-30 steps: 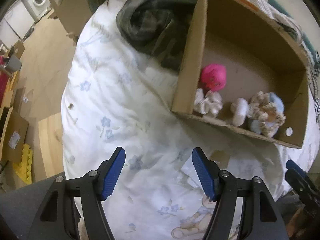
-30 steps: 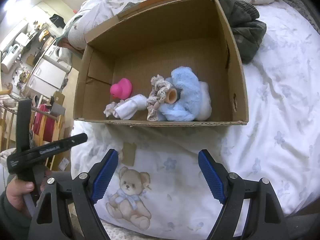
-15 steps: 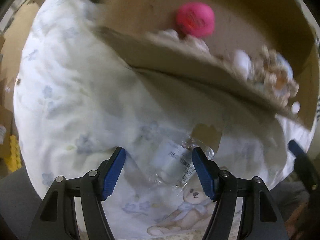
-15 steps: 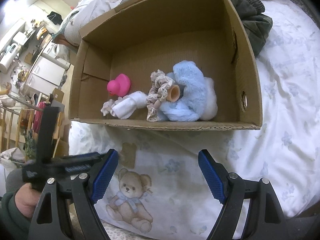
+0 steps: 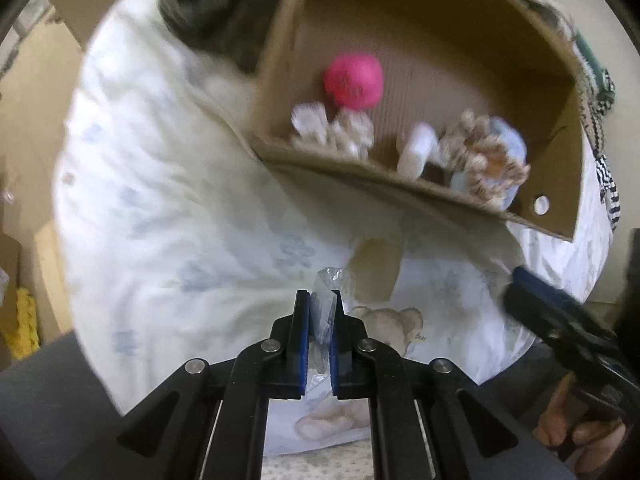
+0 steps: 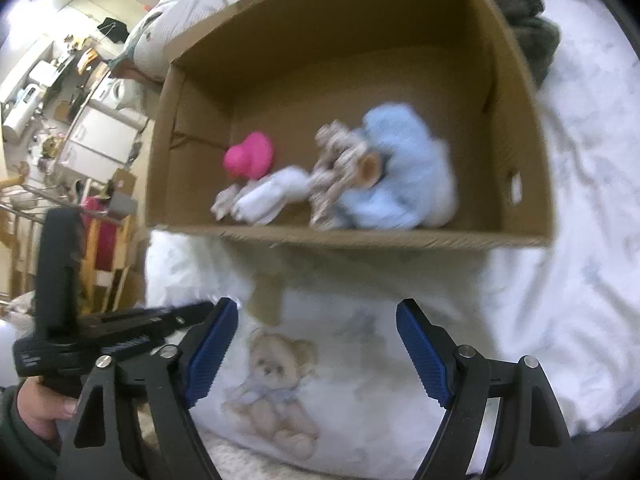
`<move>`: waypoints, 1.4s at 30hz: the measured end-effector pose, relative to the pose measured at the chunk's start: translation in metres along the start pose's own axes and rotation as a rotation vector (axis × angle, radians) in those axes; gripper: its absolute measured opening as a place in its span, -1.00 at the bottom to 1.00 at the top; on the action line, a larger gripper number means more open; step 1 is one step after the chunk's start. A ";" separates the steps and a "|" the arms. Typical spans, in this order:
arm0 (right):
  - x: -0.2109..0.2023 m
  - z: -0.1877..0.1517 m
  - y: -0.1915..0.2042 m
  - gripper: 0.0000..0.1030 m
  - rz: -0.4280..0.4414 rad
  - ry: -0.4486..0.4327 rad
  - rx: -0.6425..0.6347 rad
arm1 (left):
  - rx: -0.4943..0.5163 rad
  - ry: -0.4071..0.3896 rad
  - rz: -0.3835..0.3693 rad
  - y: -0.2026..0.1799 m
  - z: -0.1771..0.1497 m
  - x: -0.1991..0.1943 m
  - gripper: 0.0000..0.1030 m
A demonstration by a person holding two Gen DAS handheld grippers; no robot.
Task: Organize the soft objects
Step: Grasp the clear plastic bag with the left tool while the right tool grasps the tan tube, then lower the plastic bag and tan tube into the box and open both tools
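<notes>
Cardboard box [image 6: 516, 128] of soft toys just beyond; left gripper [image 5: 319, 322] fingers pinching clear plastic packet [image 5: 325, 300], right gripper [image 6: 316, 344] fingers wide, empty.

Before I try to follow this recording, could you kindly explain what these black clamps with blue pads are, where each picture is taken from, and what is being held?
No robot is involved: a person holds a hand-squeezed two-finger gripper in each hand, and each carries a wide-angle camera looking forward along its fingers. That gives two pictures, one from each wrist.

In the left wrist view, the left gripper is shut on a crinkly clear plastic packet. In the right wrist view, the right gripper is open and holds nothing.

Both hover over a white bedspread printed with a teddy bear. On it stands an open cardboard box holding a pink toy, a rolled white cloth, a frilly patterned fabric piece and a fluffy light blue item. The pictures are motion-blurred, so finer details are unclear.
</notes>
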State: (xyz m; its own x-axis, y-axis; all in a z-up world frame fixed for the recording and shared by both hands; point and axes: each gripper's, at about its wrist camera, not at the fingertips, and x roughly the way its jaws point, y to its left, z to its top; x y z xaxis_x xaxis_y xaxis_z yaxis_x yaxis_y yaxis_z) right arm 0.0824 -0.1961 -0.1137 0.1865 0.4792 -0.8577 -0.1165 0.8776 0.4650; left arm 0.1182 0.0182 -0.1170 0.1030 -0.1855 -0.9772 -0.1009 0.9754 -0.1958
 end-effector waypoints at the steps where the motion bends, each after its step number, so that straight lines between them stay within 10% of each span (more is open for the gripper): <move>1: 0.004 -0.001 0.002 0.68 0.022 0.017 0.014 | 0.001 -0.025 0.015 0.003 -0.002 -0.007 -0.85; 8: 0.057 -0.007 0.022 -0.08 0.055 0.133 0.113 | -0.031 -0.098 0.061 0.024 -0.008 -0.027 -0.85; 13: 0.087 -0.007 0.030 -0.10 0.010 0.129 0.170 | -0.030 -0.111 0.073 0.024 0.005 -0.032 -0.85; 18: 0.090 -0.005 0.033 -0.74 0.020 0.083 0.173 | -0.019 -0.119 0.068 0.021 0.006 -0.035 -0.85; 42: -0.053 -0.004 0.013 -0.80 0.147 -0.080 0.058 | -0.096 -0.307 0.066 0.010 0.013 -0.075 -0.86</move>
State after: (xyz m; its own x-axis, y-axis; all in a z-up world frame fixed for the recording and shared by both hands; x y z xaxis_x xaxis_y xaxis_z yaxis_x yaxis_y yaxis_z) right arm 0.0674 -0.2102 -0.0629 0.2489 0.6000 -0.7603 -0.0918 0.7961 0.5982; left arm 0.1221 0.0433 -0.0443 0.3854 -0.0637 -0.9206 -0.2088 0.9657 -0.1542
